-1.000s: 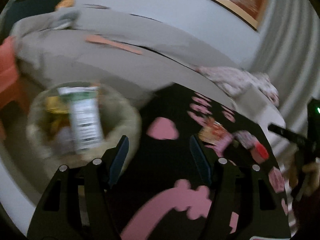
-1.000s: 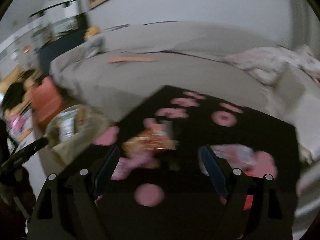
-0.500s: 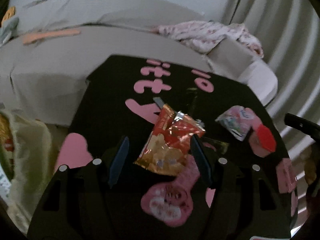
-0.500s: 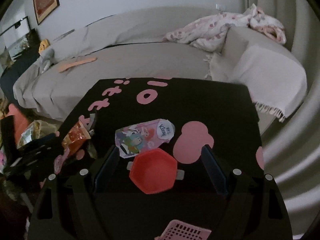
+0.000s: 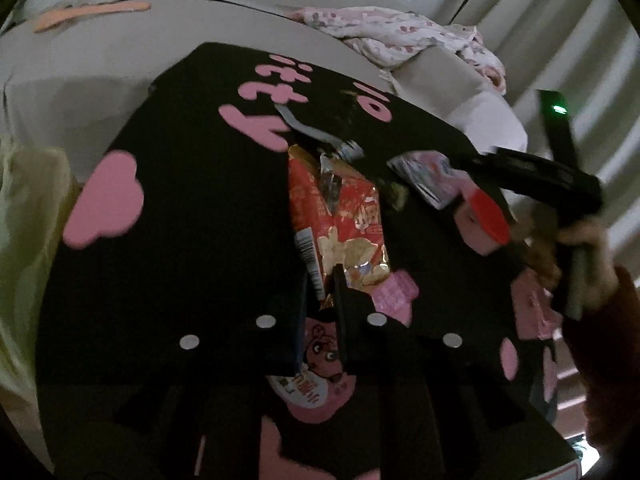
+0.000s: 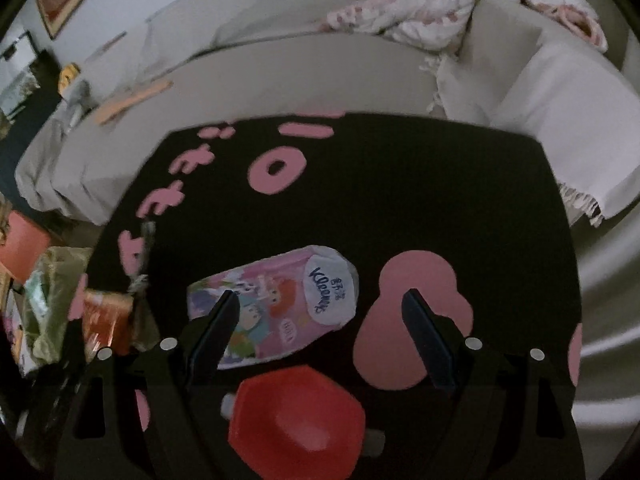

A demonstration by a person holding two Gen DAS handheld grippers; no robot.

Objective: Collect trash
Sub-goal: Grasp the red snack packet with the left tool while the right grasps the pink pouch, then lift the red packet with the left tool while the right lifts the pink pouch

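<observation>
A crumpled red snack bag [image 5: 340, 220] lies on the black table with pink shapes [image 5: 180, 208]. My left gripper [image 5: 320, 280] is shut on the near edge of the snack bag. A pink tissue pack [image 6: 280, 304] lies in front of my right gripper [image 6: 320, 304], which is open just above it; the left finger overlaps the pack. A red hexagonal lid [image 6: 296, 420] sits between the right gripper's jaws near the camera. The tissue pack [image 5: 428, 176] and red lid [image 5: 488, 212] also show in the left wrist view, under the right gripper. The snack bag [image 6: 108, 320] shows at left in the right wrist view.
A trash bag with wrappers [image 6: 44, 304] stands left of the table; its pale edge [image 5: 24, 208] shows in the left view. A grey sofa [image 6: 320, 60] with a floral blanket [image 6: 440, 4] lies behind. A pink cartoon packet [image 5: 316, 372] lies under the left gripper.
My left gripper swung from the trash bag to the table, came down and shut on the red snack bag. My right gripper moved closer over the tissue pack and red lid.
</observation>
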